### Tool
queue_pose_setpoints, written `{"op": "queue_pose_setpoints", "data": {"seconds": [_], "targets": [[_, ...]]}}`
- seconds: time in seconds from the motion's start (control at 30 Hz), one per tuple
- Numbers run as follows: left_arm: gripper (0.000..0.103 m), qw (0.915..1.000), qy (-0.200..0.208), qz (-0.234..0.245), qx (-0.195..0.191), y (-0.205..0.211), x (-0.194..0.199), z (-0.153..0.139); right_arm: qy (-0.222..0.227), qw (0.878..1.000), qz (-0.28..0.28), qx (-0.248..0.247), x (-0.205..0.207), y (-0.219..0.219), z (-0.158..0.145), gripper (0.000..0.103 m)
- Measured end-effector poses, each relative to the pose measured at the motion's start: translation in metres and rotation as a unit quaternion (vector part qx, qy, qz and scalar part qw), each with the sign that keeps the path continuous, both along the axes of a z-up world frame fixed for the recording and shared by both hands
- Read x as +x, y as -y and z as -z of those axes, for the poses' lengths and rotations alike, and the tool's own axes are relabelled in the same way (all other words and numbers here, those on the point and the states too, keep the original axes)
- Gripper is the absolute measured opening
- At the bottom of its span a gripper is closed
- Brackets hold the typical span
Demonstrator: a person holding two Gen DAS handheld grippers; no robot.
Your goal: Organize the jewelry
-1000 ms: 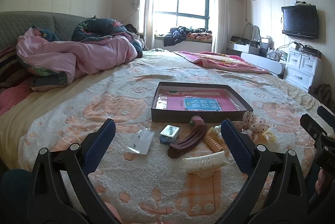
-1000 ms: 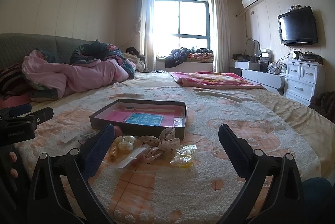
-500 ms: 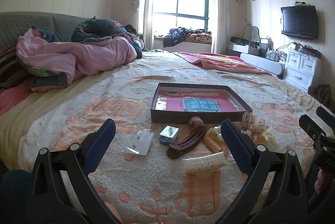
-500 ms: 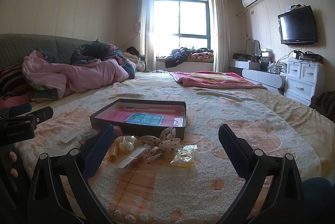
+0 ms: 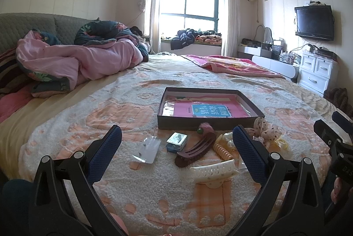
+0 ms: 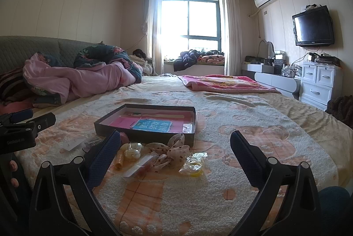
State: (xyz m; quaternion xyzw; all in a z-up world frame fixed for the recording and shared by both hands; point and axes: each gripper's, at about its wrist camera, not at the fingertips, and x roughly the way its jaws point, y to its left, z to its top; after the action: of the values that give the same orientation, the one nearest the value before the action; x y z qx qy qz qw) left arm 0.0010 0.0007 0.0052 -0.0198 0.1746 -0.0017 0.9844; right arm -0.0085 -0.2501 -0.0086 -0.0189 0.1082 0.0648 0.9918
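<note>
A shallow dark box (image 5: pixel 205 123) with a pink lining lies on the bed; it also shows in the right wrist view (image 6: pixel 141 136). In front of it lie a clear earring card (image 5: pixel 146 148), a small blue box (image 5: pixel 176 141), a dark red hair clip (image 5: pixel 196 148), an orange spiral clip (image 5: pixel 222 148), a white claw clip (image 5: pixel 214 172) and a spotted bow (image 5: pixel 265 132). The bow (image 6: pixel 174 151) and a yellow packet (image 6: pixel 194 164) lie ahead of my right gripper (image 6: pixel 175 158). My left gripper (image 5: pixel 176 152) is open and empty above the clips. My right gripper is open and empty.
A fleecy peach-patterned blanket (image 5: pixel 110 117) covers the bed. A pink quilt (image 5: pixel 77 59) is heaped at the far left and a pink blanket (image 5: pixel 231 66) lies at the far right. White drawers (image 5: pixel 317 72) stand beyond the bed's right edge.
The left wrist view has crept slightly; the items sit a little lower and nearer. The right view is almost the same. Both grippers stay open.
</note>
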Motion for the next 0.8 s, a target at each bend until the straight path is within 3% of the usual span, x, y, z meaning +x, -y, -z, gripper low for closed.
{"op": "queue_pose_setpoints", "data": {"seconds": [0.8], "targets": [[0.092, 0.9995, -0.018, -0.021, -0.016, -0.011, 0.008, 0.006, -0.035, 0.999, -0.033, -0.008, 0.014, -0.012, 0.005, 0.097]]}}
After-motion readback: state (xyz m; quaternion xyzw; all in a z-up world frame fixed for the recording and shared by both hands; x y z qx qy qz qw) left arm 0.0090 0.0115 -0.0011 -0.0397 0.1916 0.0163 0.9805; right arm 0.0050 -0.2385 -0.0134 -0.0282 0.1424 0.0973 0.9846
